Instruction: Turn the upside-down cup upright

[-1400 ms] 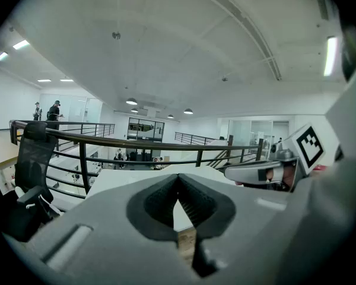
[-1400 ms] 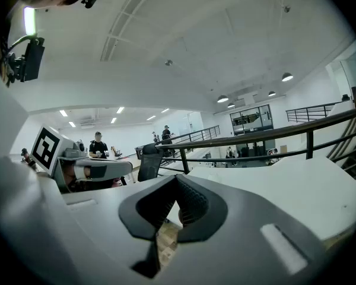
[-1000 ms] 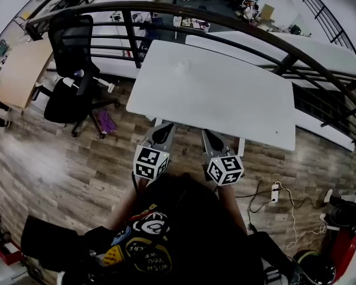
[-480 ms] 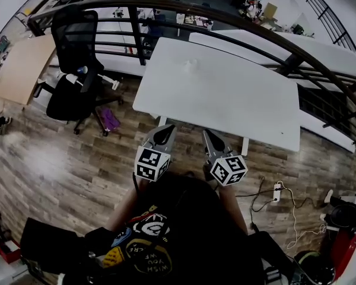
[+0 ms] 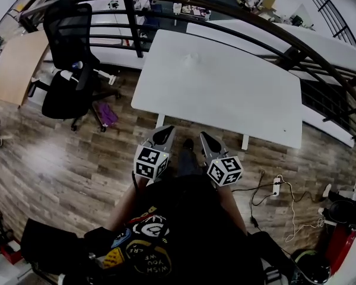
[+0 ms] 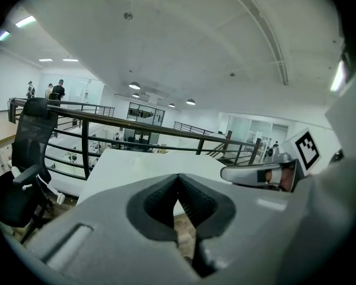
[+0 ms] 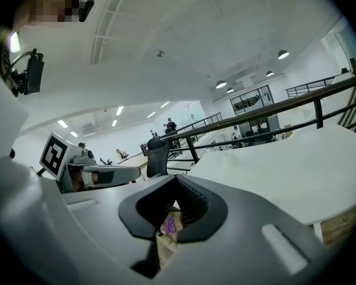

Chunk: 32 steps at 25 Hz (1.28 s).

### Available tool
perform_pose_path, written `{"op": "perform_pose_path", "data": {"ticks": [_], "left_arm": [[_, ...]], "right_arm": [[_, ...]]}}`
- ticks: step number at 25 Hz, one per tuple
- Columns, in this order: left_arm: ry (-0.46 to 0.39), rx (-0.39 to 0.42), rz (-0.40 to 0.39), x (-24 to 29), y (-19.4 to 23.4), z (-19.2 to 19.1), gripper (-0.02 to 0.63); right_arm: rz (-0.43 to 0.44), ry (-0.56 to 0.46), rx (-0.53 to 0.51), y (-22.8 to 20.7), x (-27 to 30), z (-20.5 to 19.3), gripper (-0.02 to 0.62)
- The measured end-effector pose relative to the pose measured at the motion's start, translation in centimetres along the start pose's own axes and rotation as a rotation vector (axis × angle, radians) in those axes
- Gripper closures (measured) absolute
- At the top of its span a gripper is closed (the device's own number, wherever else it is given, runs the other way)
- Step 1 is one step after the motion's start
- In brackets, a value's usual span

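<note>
One white table (image 5: 237, 100); one cup (image 5: 193, 57) atop

With the person at the dial's centre, the table (image 5: 225, 94) lies at twelve o'clock. The cup (image 5: 193, 57) stands on the table's far half, toward eleven, well apart from both grippers. The left gripper (image 5: 164, 130) and right gripper (image 5: 203, 138) sit side by side, near each other, over the floor (image 5: 59, 159) just short of the table's near edge. A chair (image 5: 68, 70) stands at ten o'clock, left of the table, with a small thing (image 5: 105, 115) on the floor beside it. A desk (image 5: 9, 67) lies farther left. A railing (image 5: 134, 28) runs behind the table, with a second table (image 5: 326, 49) beyond it at one o'clock. A power strip (image 5: 277, 187) lies on the floor at three o'clock.
</note>
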<state>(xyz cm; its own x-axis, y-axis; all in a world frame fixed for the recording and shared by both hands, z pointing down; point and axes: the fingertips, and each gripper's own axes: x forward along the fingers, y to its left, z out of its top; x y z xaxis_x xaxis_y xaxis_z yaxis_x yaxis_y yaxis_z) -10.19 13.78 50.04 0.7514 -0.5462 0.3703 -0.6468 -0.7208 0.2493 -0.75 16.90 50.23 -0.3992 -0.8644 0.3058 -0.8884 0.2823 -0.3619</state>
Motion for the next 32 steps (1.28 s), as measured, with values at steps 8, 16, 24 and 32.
{"op": "perform_pose_path", "data": {"ticks": [8, 16, 24, 32], "left_arm": [[0.009, 0.018, 0.043, 8.8, 6.4, 1.9, 0.601], [0.046, 0.002, 0.057, 21.1, 9.8, 4.6, 0.601], [0.097, 0.000, 0.098, 26.3, 12.6, 3.8, 0.601], [0.170, -0.089, 0.138, 26.7, 17.9, 2.0, 0.601]], "right_arm": [[0.050, 0.035, -0.086, -6.7, 8.9, 2.9, 0.595], [0.095, 0.105, -0.165, -16.4, 16.5, 4.1, 0.595], [0.050, 0.145, -0.200, -23.8, 26.8, 2.1, 0.594], [-0.016, 0.244, -0.193, -29.7, 37.4, -0.5, 0.296]]}}
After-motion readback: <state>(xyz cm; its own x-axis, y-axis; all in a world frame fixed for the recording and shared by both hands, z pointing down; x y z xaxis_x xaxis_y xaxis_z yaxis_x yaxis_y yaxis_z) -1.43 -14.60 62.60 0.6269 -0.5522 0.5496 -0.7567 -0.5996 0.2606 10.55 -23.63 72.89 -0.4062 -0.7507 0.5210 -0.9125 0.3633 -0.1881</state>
